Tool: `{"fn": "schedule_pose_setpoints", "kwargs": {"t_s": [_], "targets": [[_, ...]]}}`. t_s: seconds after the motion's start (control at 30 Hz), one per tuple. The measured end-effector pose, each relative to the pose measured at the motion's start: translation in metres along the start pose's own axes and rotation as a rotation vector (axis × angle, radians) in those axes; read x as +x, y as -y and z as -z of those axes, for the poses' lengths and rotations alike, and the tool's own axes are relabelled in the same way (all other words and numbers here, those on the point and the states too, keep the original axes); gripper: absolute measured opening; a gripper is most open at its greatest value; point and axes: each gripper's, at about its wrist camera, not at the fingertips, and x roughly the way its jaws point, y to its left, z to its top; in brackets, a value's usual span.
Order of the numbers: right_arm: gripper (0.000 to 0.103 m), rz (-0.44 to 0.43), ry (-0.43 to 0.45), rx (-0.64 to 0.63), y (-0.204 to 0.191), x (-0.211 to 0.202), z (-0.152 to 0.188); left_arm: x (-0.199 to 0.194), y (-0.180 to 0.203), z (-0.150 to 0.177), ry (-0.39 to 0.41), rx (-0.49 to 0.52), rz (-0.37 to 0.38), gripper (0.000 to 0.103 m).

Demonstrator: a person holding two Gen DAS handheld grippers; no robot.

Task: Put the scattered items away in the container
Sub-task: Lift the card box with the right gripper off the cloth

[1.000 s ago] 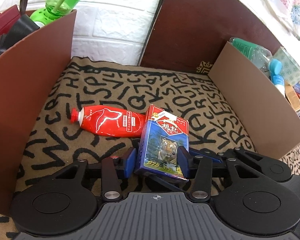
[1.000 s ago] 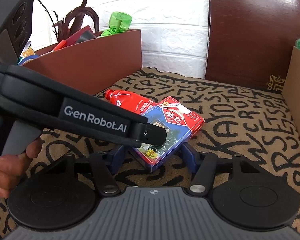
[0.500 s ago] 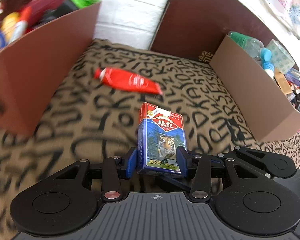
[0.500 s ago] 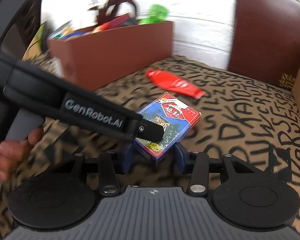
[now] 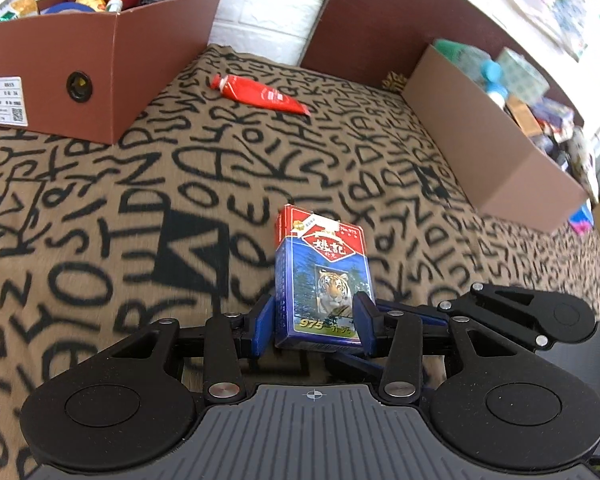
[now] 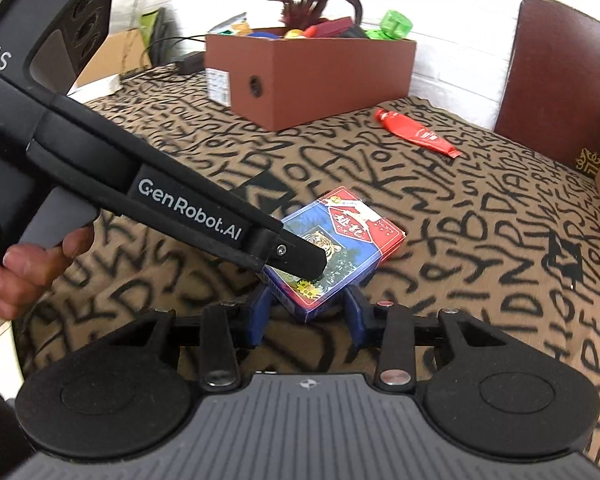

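My left gripper [image 5: 315,322] is shut on a blue and red card pack with a tiger picture [image 5: 323,276] and holds it above the patterned cloth. In the right wrist view the same pack [image 6: 340,248] sits in front of my right gripper [image 6: 306,312], whose fingers stand apart and hold nothing. The left gripper's black body [image 6: 148,184] crosses that view from the left. A red tube [image 5: 260,94] lies on the cloth farther back, also seen in the right wrist view [image 6: 418,136]. A brown cardboard box [image 5: 112,68] full of items stands at the back left.
A second cardboard box [image 5: 488,144] with bottles and packets stands on the right. A dark brown chair back [image 5: 372,20] and a white brick wall are behind. The cloth [image 5: 140,200] with black letters covers the surface.
Both grippers have pulled back and up from between the boxes. The left gripper carries the card pack with it, and the red tube stays behind on the cloth, now far off.
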Motion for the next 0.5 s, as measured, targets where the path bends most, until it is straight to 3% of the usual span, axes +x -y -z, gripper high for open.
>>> {"fn": "schedule_pose_setpoints", "kwargs": {"t_s": [0.17,0.4,0.5], "targets": [[0.046,0.012,0.009,0.000,-0.003,-0.006,0.005,-0.005,-0.003,0.002,-0.001,-0.051,-0.009,0.058],[0.046,0.006,0.011,-0.020,-0.002,-0.004,0.003,-0.001,-0.004,-0.006,-0.003,-0.054,-0.028,0.060],[0.047,0.002,0.006,-0.030,-0.002,-0.002,0.002,0.001,-0.004,-0.008,-0.017,-0.037,-0.009,0.052]]}}
